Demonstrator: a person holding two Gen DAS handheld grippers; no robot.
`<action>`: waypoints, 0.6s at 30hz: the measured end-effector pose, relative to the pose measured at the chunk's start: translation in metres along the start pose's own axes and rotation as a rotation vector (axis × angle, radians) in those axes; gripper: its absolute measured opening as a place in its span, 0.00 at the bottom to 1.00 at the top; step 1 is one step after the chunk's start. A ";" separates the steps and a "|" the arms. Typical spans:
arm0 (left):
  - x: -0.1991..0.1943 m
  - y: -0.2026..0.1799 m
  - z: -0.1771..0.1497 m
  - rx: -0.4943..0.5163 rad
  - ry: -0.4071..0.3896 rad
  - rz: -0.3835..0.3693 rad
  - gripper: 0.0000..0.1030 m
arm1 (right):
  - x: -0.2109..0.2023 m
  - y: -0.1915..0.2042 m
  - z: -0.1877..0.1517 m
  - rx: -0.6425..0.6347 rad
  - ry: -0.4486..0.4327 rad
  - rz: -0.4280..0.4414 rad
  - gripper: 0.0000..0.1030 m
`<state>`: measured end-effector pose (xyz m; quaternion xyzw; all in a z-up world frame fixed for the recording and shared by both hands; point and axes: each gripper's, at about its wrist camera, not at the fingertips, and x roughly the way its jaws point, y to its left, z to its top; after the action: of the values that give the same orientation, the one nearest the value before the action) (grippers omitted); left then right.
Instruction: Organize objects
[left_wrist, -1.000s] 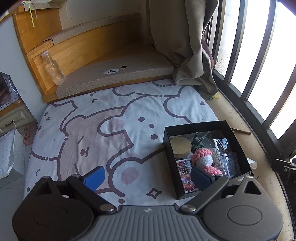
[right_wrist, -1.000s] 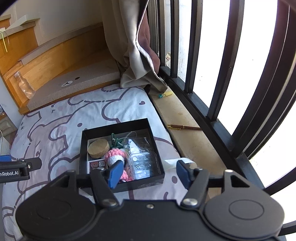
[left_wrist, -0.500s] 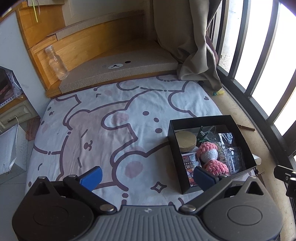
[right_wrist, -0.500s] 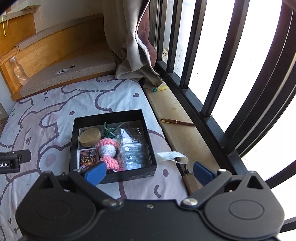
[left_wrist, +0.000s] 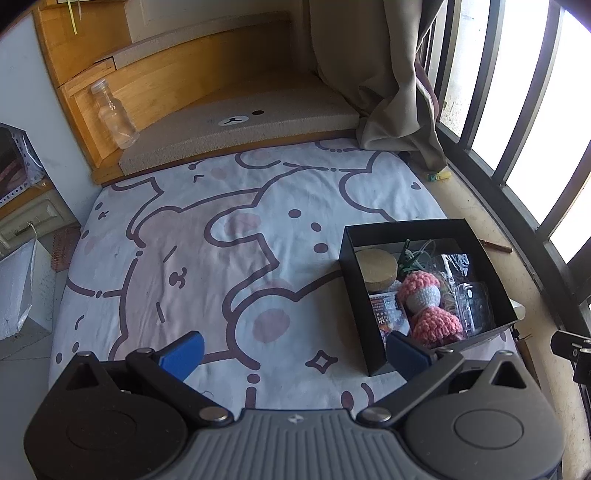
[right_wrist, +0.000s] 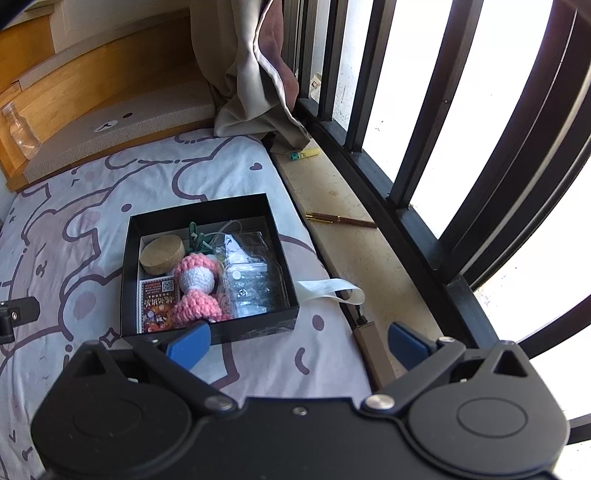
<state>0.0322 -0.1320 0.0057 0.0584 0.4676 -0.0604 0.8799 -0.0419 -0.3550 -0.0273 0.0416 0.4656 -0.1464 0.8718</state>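
A black open box (left_wrist: 351, 254) (right_wrist: 127, 273) sits on the bear-print sheet (left_wrist: 221, 251) (right_wrist: 74, 206) near the window side. Inside lie a pink crocheted doll (left_wrist: 424, 299) (right_wrist: 195, 284), a cork lid (left_wrist: 376, 264) (right_wrist: 162, 253), a printed card (right_wrist: 157, 306), green clips (right_wrist: 197, 236) and a clear plastic packet (left_wrist: 472, 302) (right_wrist: 255, 284). My left gripper (left_wrist: 295, 354) is open and empty, hovering over the sheet left of the box. My right gripper (right_wrist: 297, 341) is open and empty above the box's near right corner.
A stone sill (right_wrist: 354, 258) runs beside black window bars (right_wrist: 424, 122), with a brown pen (right_wrist: 340, 219), a yellow-green clip (right_wrist: 303, 154) and a white ribbon (right_wrist: 332, 288). A curtain (left_wrist: 380, 74) hangs at the back. A clear bottle (left_wrist: 112, 114) leans on the wooden step.
Both grippers' jaws have spread wider, the right one much more. Both views have drawn back slightly from the box. The doll stays in the box.
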 end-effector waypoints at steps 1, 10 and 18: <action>0.000 0.000 0.000 0.000 0.002 -0.001 1.00 | 0.000 0.000 0.000 0.000 0.000 0.002 1.00; 0.003 0.001 -0.001 0.008 0.006 -0.003 1.00 | 0.001 0.003 0.002 0.000 0.001 0.013 1.00; 0.005 -0.001 -0.002 0.015 0.009 0.000 1.00 | 0.001 0.002 0.002 0.006 -0.002 0.018 1.00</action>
<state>0.0334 -0.1333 0.0009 0.0654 0.4711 -0.0639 0.8773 -0.0390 -0.3540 -0.0275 0.0479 0.4638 -0.1400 0.8735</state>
